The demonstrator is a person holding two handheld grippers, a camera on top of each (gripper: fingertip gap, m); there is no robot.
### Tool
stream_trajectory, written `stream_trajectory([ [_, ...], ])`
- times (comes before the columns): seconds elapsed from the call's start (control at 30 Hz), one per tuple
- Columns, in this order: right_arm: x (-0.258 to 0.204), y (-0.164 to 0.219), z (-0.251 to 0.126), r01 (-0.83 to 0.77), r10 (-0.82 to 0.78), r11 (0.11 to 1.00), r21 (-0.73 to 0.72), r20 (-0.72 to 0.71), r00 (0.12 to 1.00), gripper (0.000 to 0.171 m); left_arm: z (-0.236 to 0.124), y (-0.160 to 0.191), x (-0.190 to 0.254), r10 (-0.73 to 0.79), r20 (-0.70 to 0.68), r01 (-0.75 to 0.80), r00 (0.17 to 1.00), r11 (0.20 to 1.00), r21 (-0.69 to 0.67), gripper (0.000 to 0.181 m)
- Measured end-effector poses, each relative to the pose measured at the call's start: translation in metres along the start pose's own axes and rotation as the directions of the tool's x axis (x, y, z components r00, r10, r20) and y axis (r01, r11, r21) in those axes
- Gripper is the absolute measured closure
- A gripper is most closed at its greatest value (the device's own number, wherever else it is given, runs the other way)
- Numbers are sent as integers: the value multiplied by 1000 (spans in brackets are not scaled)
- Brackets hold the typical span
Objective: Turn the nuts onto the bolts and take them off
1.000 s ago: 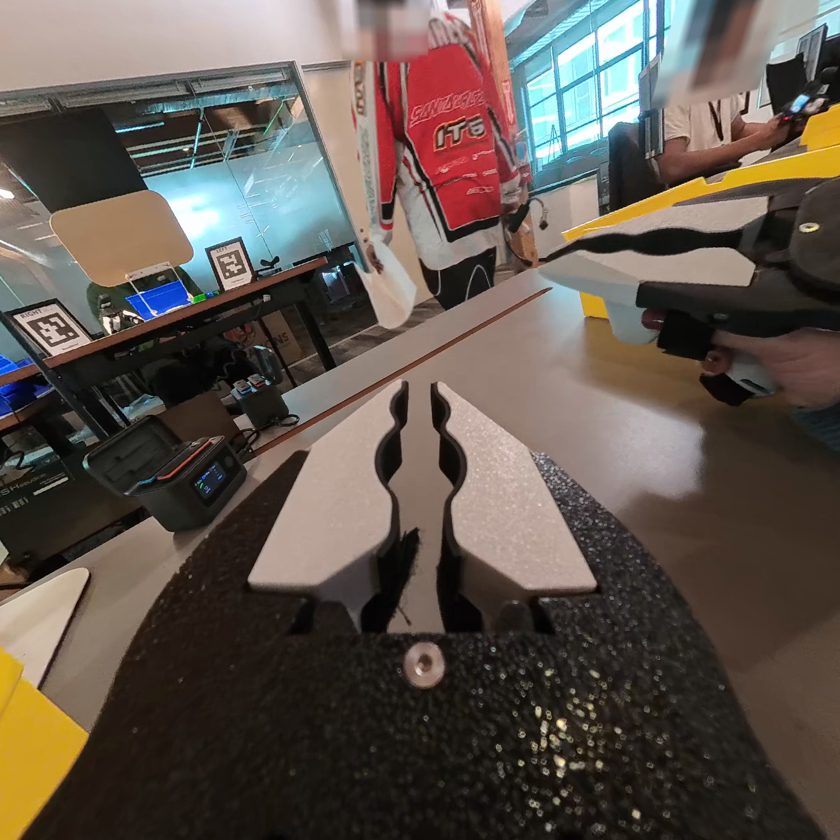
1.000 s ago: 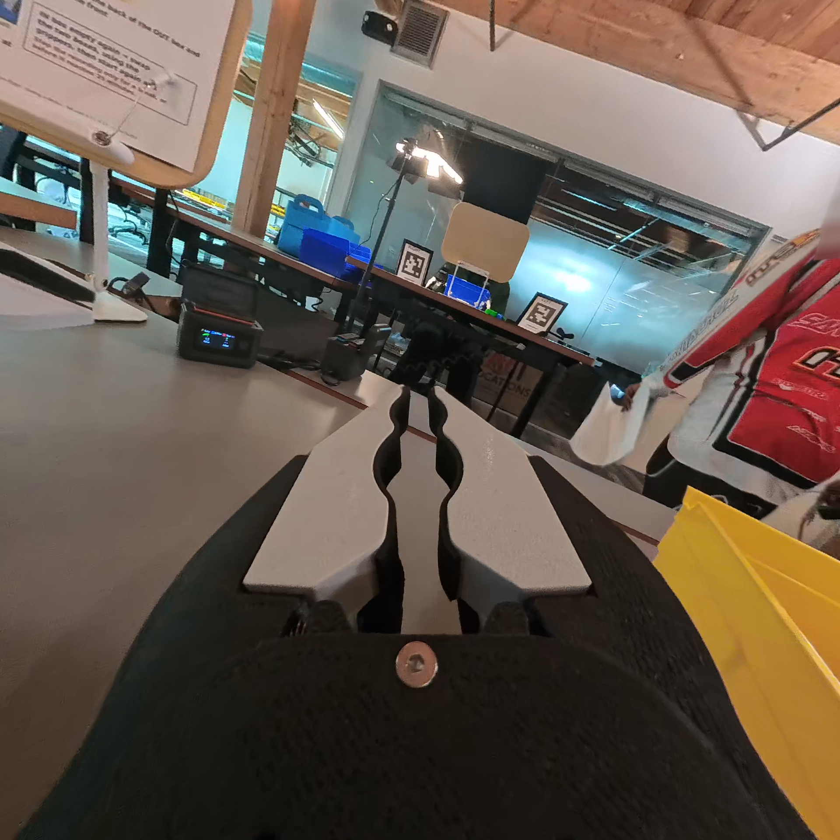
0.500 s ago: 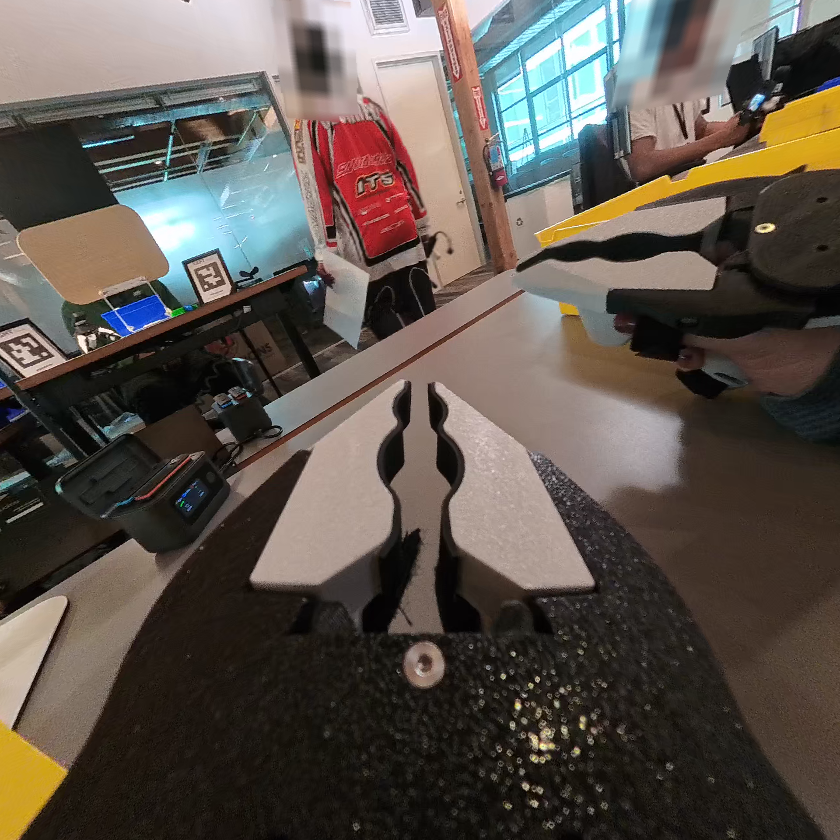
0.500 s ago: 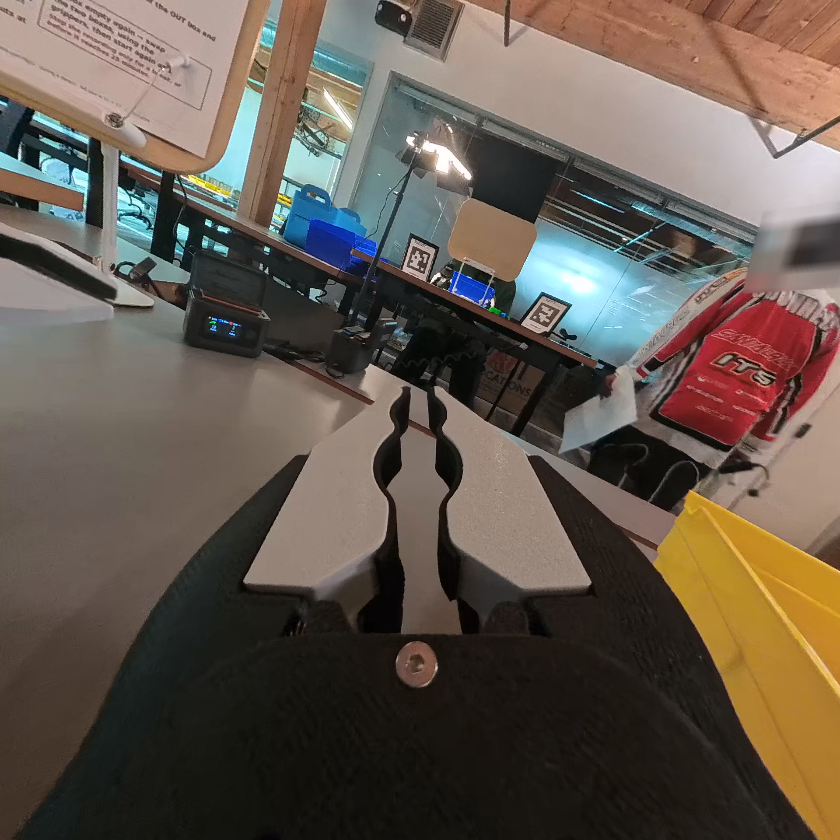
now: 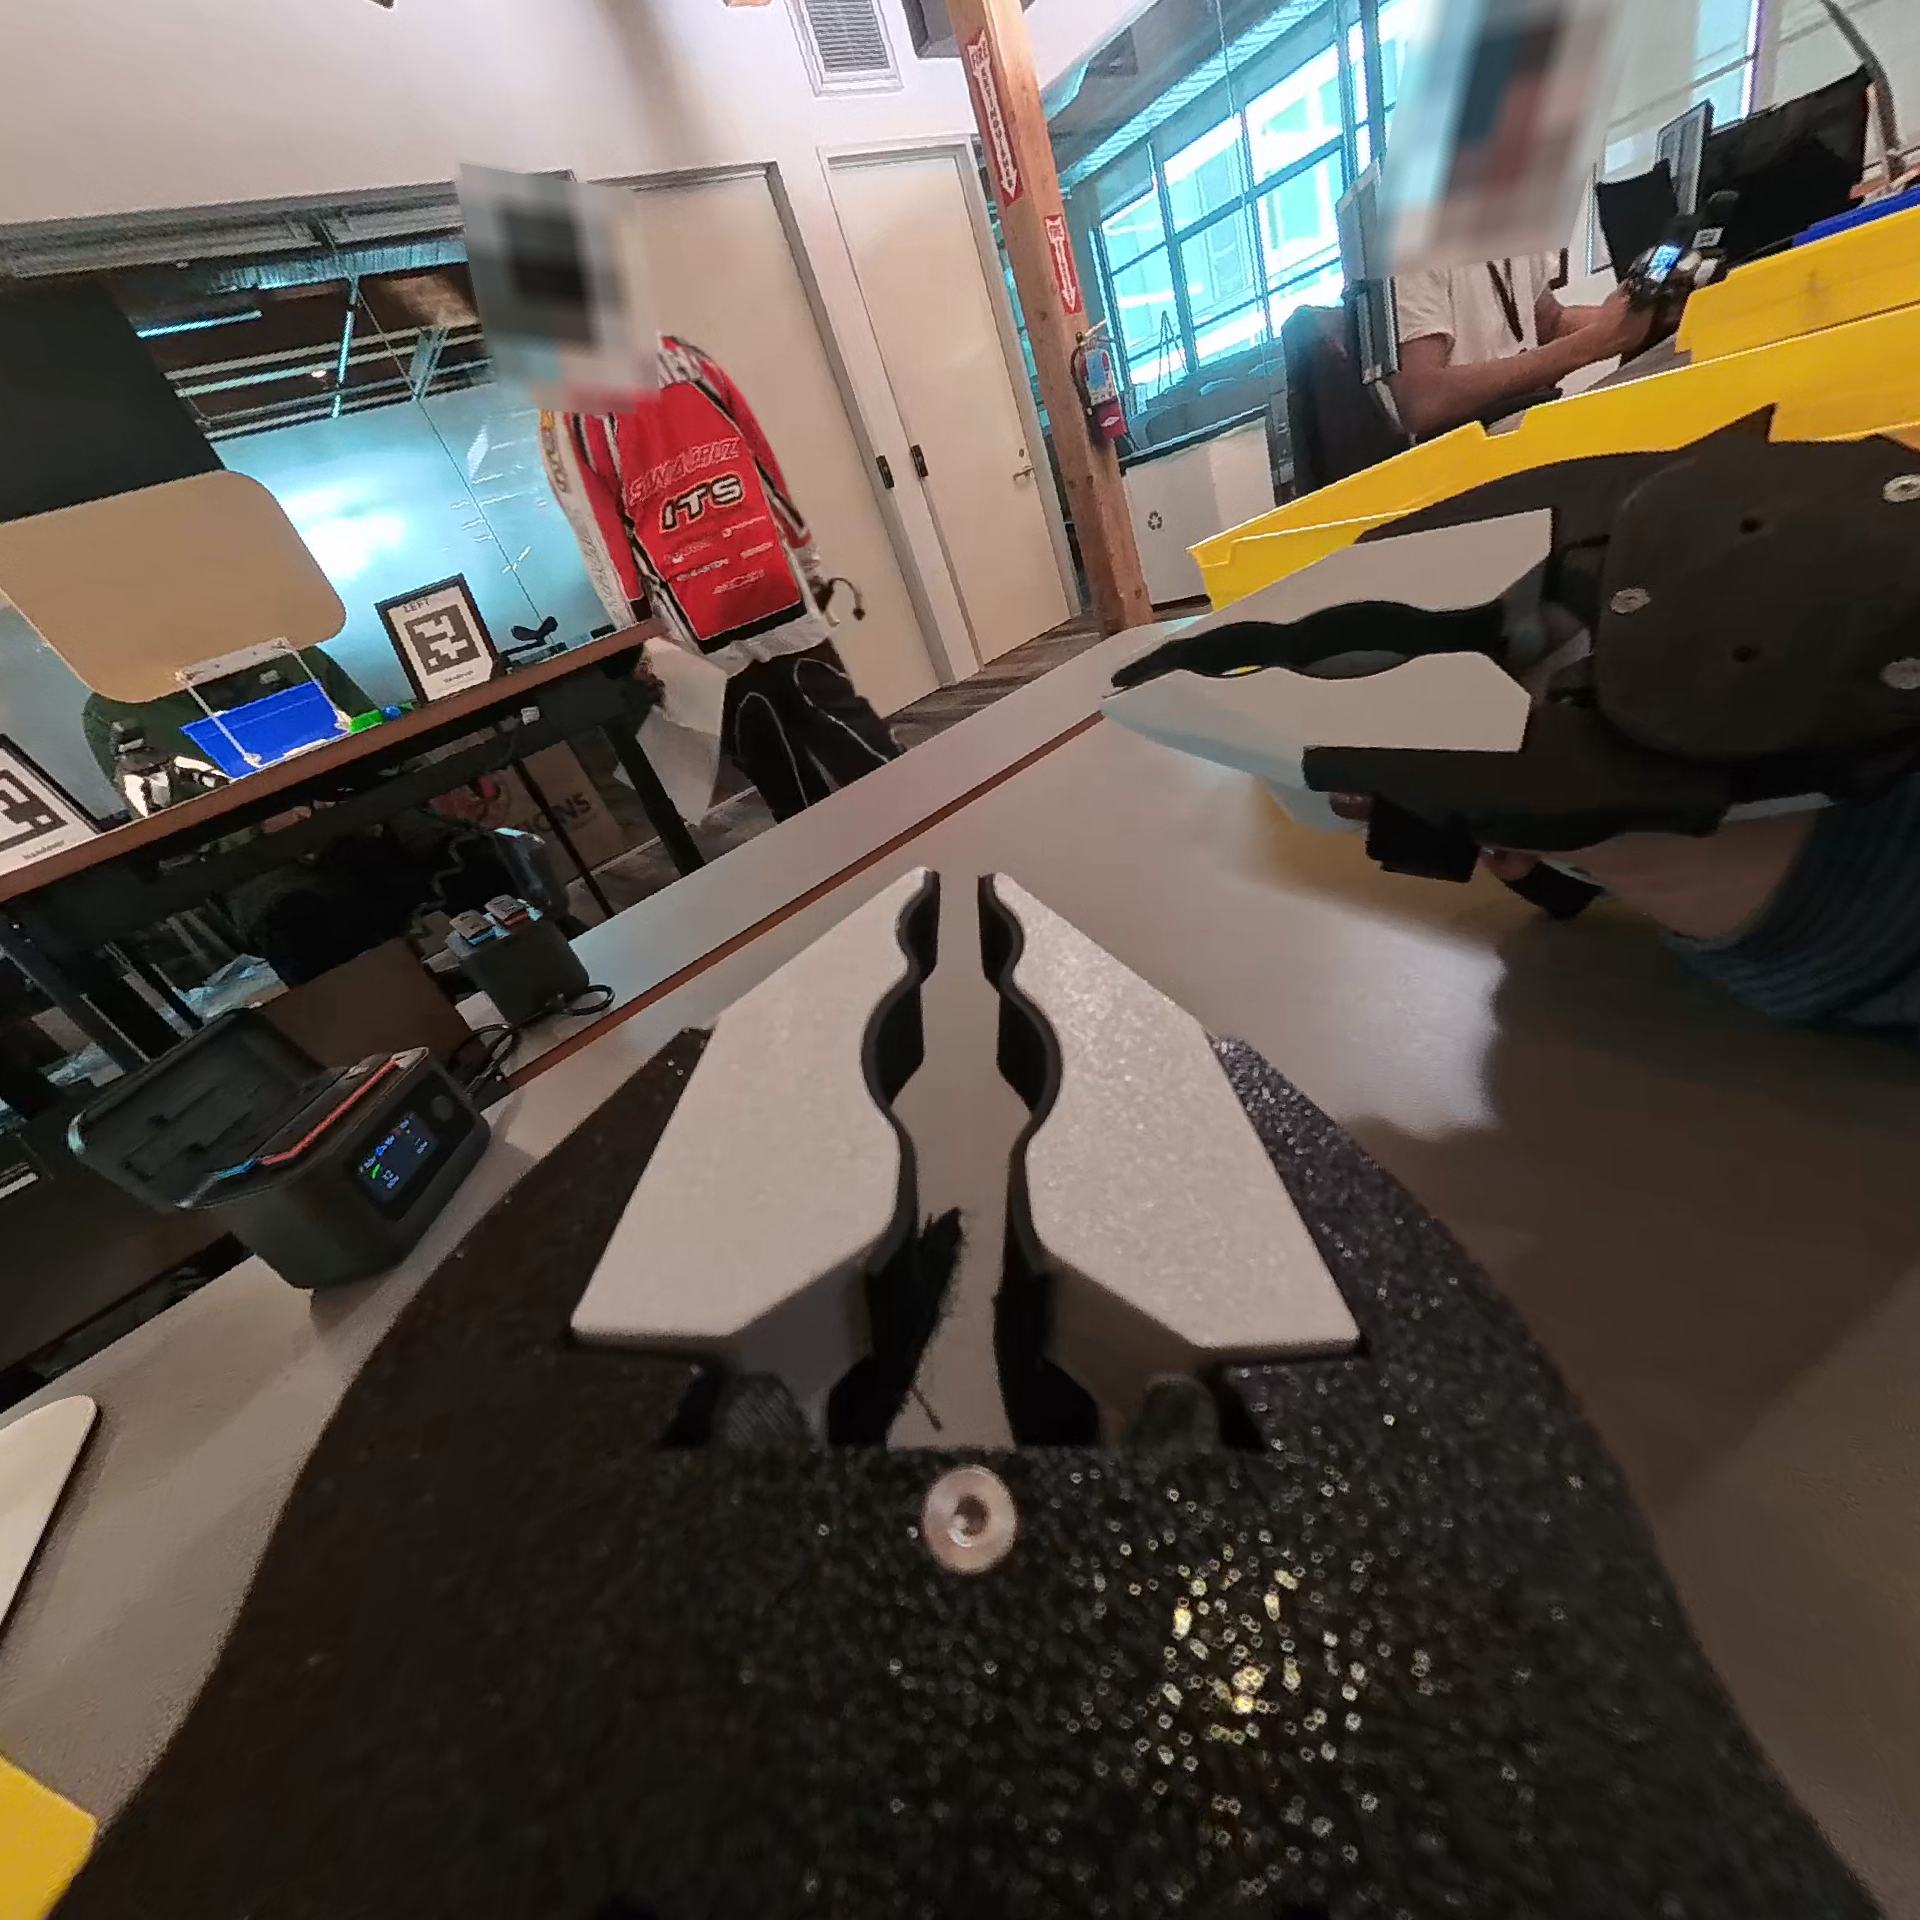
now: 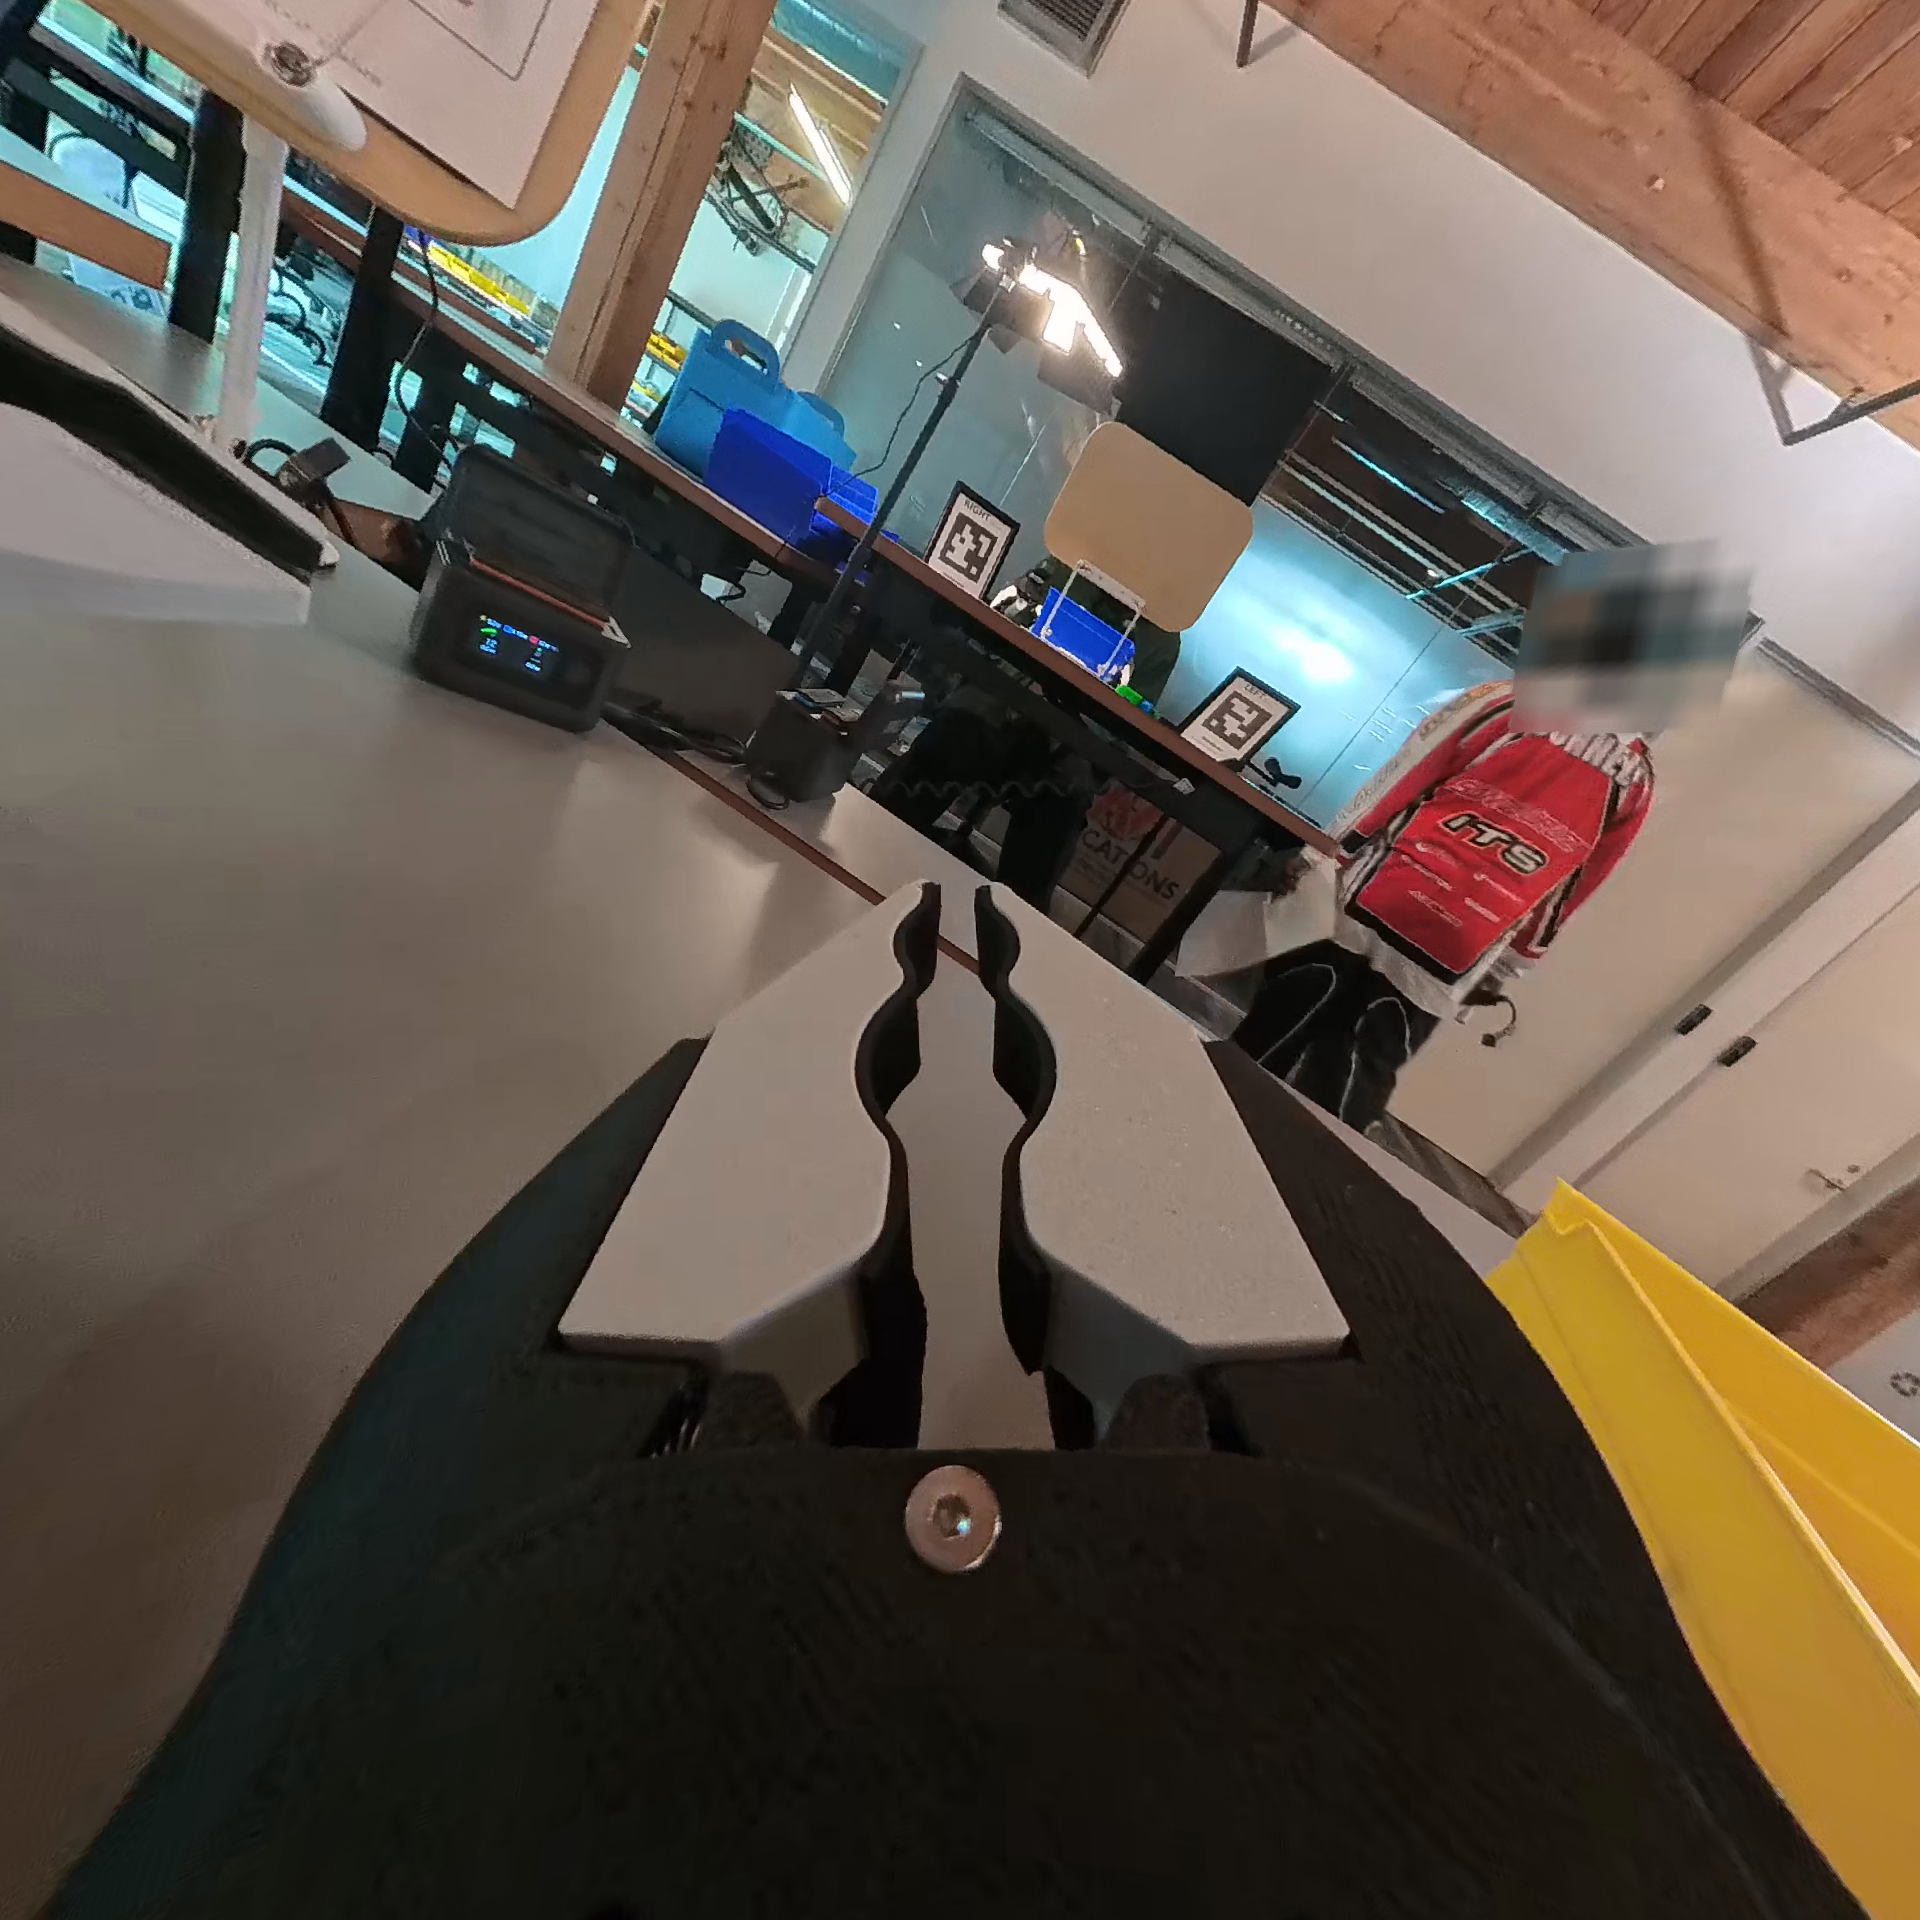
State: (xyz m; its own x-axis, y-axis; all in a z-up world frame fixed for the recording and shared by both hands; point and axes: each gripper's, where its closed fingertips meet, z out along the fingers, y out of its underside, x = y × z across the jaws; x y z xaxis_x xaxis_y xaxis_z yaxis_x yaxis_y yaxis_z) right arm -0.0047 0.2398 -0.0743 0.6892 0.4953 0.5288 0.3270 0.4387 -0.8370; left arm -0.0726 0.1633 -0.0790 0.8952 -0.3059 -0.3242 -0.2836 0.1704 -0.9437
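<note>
Left gripper [image 5: 958, 894] is held low over the grey table [image 5: 1558, 1195], fingers nearly closed with a narrow gap at the tips, nothing gripped. Right gripper [image 6: 956, 902] is seen the same way: slim gap, nothing gripped, yellow bin [image 6: 1714, 1455] just to its right. Nuts and bolts are not seen in either view; their location cannot be told. A dark charger case [image 5: 301, 1164] is seen near the table's far edge.

table [image 5: 1195, 862]: grey, smooth, a bit shiny | dark box with a small lit screen [image 5: 312, 1174] sits near its far edge | yellow bin [image 6: 1745, 1455] sits on its right side
</note>
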Motion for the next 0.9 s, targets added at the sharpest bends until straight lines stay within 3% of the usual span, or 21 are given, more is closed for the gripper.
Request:
stream_trajectory([
  [0.4,-4,-5,-1,-28,26,999,32,36,999,166,-3,-9,3,-4,-11,4,1000,999,32,170],
  [0.63,1,-10,-1,-113,110,991,72,47,993,167,-10,-27,32,102,-99,-96,990,994,56,161],
  [0.77,0,-11,-1,-128,123,989,80,60,991,167,-27,-63,57,-17,-169,26,986,999,48,150],
  [0.9,-3,-12,-1,-128,122,988,84,76,990,166,-78,-120,60,-160,-160,177,974,979,100,145],
])
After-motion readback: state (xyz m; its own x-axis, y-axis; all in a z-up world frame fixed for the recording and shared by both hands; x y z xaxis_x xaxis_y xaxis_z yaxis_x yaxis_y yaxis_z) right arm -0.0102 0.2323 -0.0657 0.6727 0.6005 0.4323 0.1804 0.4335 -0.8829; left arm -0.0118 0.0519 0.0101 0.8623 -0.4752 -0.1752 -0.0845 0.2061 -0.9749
